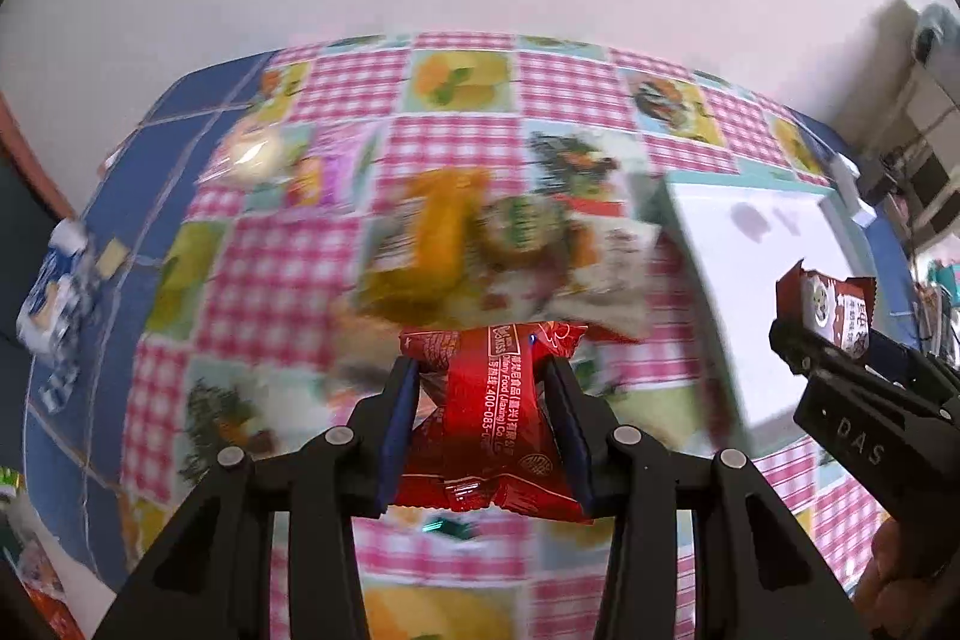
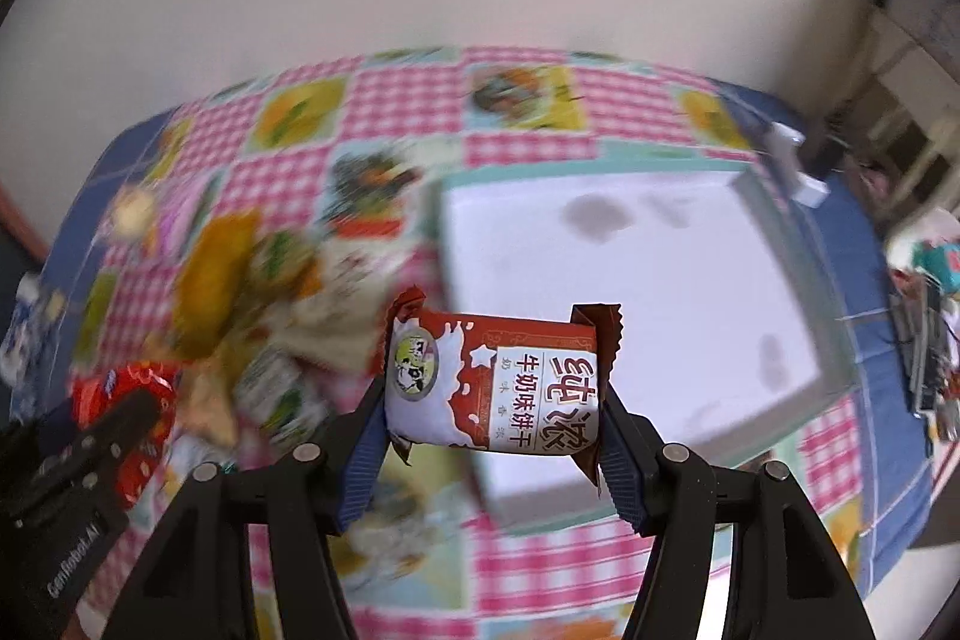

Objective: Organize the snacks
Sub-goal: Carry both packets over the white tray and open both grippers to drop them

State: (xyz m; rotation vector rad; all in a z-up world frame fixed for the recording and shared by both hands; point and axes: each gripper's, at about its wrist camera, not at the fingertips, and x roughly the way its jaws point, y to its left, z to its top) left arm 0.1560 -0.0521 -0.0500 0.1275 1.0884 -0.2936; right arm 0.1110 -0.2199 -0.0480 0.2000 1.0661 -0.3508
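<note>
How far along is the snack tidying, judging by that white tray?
Barely begun: the white tray looks empty. In hand: the left gripper clamps a red packet, and the right gripper clamps a brown-and-white biscuit packet, both lifted off the cloth. Left to do: a blurred pile of snacks sits beside the tray.

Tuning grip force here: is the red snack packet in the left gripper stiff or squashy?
Probably squashy: the red packet pinches into a waist between the left gripper's fingers. Its glossy film may be slippery. It looks light, held up clear of the table.
</note>
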